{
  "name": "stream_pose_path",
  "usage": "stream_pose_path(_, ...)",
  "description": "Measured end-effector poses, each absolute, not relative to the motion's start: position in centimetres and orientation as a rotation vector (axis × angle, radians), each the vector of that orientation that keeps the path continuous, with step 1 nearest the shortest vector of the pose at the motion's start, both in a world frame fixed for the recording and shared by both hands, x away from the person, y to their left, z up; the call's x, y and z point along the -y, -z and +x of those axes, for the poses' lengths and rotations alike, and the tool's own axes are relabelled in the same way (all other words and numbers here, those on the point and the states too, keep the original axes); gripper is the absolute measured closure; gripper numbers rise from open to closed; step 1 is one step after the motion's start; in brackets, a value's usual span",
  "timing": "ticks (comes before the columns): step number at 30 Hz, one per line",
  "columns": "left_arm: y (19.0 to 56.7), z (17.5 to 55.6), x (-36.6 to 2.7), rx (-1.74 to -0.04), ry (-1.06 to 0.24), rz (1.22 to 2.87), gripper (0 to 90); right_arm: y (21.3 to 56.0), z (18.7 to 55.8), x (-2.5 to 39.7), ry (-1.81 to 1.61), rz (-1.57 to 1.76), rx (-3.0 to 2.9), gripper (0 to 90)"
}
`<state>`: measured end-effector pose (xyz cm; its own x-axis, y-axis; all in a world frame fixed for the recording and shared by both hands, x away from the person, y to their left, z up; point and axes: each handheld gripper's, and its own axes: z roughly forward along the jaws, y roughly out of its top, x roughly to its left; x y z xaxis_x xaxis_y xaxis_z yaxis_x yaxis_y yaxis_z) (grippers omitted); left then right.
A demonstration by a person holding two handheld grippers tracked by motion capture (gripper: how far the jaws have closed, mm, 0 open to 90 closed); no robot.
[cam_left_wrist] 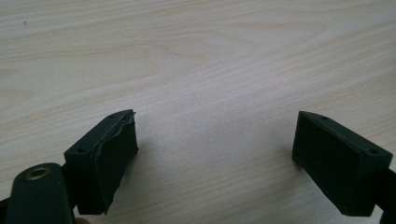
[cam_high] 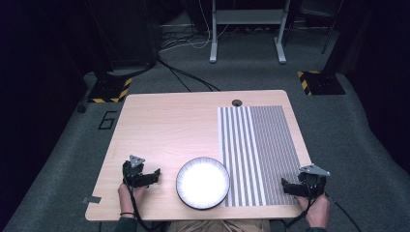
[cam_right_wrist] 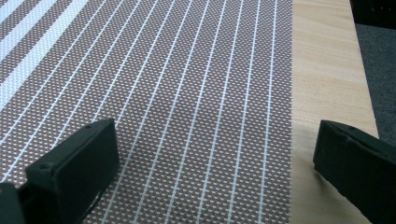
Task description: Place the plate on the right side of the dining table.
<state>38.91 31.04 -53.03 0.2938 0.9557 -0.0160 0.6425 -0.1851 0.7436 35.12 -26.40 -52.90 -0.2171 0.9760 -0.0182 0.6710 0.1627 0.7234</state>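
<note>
Left side first: the left hand-held gripper sits near the desk's front-left corner, jaws spread wide over bare wood, gripping nothing. Just beside it, at the middle of the front edge, the white plate with its dark rim lies empty, its right rim touching or just overlapping the striped placemat. The mat covers the right part of the desk. At the front-right corner, the right hand-held gripper is also wide open and empty, one jaw above the mat, the other above wood. My read: nothing is started yet; plate and mat both await a first grasp.
</note>
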Motion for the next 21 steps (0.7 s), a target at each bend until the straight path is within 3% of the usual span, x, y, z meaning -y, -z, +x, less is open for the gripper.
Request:
stream_pose_path(16,53.00,38.47,-30.23,-1.503,-0.675,1.874,15.4,52.92,35.41,26.74,-0.841,1.569,-1.978,0.0)
stream_pose_path(21,52.89,38.24,-30.10,-1.493,-0.636,1.911,12.0,52.88,35.62,26.87,-0.847,1.551,-2.004,0.0)
